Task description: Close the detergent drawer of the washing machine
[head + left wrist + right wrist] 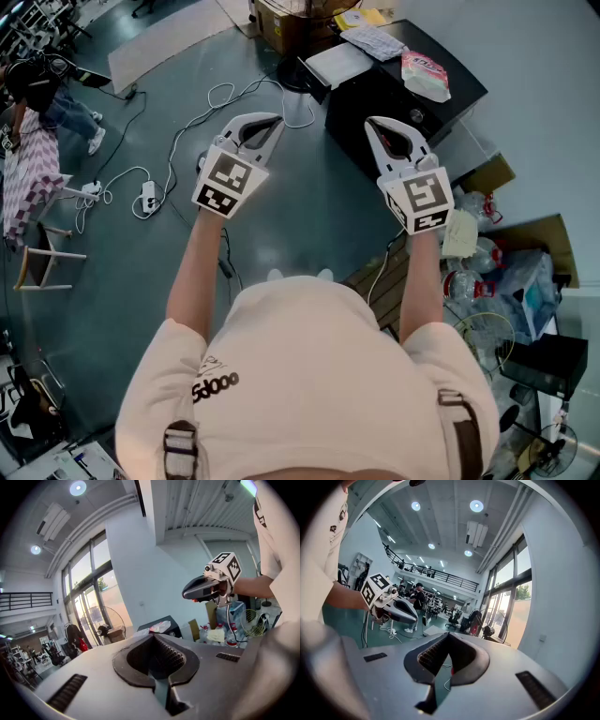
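The left tool (pixel 275 121) and the right tool (pixel 373 125) are held out over the floor (pixel 309 225), well apart. The jaws of each are pressed together, with nothing between them. No washing machine or detergent drawer is shown in any view, so its place cannot be told. The drawer is judged to be a light, stiff plastic slide with a smooth front. No grip should be needed: the front is best pushed squarely at its middle, so that skewing is avoided.
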`<state>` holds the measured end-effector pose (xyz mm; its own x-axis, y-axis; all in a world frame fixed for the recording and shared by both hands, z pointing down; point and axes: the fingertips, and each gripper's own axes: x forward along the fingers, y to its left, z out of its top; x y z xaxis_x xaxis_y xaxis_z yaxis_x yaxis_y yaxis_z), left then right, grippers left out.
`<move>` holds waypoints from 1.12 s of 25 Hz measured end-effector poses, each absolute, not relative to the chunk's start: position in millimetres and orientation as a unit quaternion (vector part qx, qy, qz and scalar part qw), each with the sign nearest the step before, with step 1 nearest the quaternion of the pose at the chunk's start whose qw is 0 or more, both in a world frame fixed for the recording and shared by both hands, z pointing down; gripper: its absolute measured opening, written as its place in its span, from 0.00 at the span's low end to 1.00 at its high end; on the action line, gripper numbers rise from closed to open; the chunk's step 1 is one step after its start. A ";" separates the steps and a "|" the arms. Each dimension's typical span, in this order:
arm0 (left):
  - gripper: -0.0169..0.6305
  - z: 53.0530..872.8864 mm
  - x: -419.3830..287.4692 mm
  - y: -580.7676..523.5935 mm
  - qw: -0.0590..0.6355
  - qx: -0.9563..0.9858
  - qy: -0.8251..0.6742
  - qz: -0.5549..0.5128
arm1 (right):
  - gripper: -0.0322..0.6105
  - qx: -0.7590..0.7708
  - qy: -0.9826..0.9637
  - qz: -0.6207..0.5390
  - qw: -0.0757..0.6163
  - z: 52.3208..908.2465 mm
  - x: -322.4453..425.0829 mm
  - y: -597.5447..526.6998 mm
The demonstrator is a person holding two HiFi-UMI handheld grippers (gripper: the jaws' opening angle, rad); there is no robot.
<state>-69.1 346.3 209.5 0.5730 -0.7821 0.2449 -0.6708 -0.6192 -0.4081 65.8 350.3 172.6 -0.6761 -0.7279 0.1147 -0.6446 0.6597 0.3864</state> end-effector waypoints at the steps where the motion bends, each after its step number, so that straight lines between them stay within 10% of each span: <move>1: 0.05 209.2 -67.9 345.6 0.135 -0.876 0.415 -0.204 | 0.05 0.380 -0.902 -0.159 0.130 173.0 66.9 349.9; 28: 0.05 238.0 4.4 294.9 0.115 -0.858 0.444 -0.232 | 0.05 0.339 -0.923 -0.133 0.123 210.6 153.3 296.1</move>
<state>4.4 294.9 238.0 0.4972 -0.8157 0.2956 -0.7087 -0.5784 -0.4039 153.3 296.1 210.6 -0.7402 -0.6580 0.1381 -0.5924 0.7354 0.3289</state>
